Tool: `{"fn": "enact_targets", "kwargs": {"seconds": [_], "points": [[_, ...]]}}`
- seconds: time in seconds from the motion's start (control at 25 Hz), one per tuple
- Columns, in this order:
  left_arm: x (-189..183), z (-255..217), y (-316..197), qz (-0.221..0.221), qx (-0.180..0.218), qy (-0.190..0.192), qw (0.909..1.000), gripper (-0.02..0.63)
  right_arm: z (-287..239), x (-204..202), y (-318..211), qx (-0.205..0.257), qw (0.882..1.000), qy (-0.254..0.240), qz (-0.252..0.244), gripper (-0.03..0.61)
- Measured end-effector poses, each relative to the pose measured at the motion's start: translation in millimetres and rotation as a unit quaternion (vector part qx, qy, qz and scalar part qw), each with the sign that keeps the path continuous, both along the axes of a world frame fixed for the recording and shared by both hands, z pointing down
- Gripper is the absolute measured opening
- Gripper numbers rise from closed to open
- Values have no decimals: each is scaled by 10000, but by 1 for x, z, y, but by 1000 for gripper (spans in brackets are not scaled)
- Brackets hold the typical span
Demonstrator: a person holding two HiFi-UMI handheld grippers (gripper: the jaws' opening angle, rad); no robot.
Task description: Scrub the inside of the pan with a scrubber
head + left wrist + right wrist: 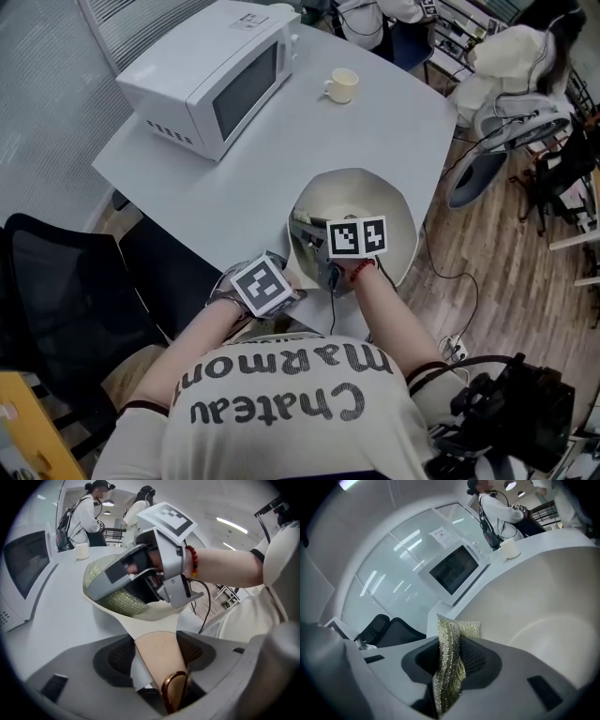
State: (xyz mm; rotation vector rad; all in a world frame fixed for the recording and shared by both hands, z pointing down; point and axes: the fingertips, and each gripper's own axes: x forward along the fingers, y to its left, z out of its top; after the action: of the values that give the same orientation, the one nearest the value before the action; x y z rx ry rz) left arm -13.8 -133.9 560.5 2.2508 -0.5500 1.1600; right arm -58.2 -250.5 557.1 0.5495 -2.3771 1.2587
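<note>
**Head view:** places the cream pan [398,202] at the near right edge of the table [281,159], with the microwave [211,75] far left and the cup [343,84] farther back. Gives no read on either pair of jaws.

**Left gripper view:** shows the left gripper [157,663] spread fairly wide yet clamped on the pan's tan handle [157,646]. Also catches the right gripper [112,595] reaching down inside the pan.

**Right gripper view:** shows jaws nearly together, pinching the gold-green scrubber [450,663] upright. Cannot tell whether it touches the pan wall.
</note>
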Motion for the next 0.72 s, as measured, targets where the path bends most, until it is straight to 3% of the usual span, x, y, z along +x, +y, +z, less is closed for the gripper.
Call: {"fn": "enact_targets", "kwargs": {"seconds": [0.16, 0.28, 0.48, 0.72], "points": [[-1, 1, 0, 185, 52, -54, 9998, 293, 8, -2, -12, 30, 10000, -20, 91, 87], [-1, 1, 2, 314, 60, -58, 9995, 299, 13, -1, -14, 155, 9994, 190, -227, 87], [-3, 7, 2, 409, 26, -124, 9991, 302, 26, 3, -25, 372, 9915, 1037, -688, 87], [-8, 6, 1, 458, 47, -225, 9987, 302, 39, 11, -39, 624, 9801, 1808, -523, 87]]}}
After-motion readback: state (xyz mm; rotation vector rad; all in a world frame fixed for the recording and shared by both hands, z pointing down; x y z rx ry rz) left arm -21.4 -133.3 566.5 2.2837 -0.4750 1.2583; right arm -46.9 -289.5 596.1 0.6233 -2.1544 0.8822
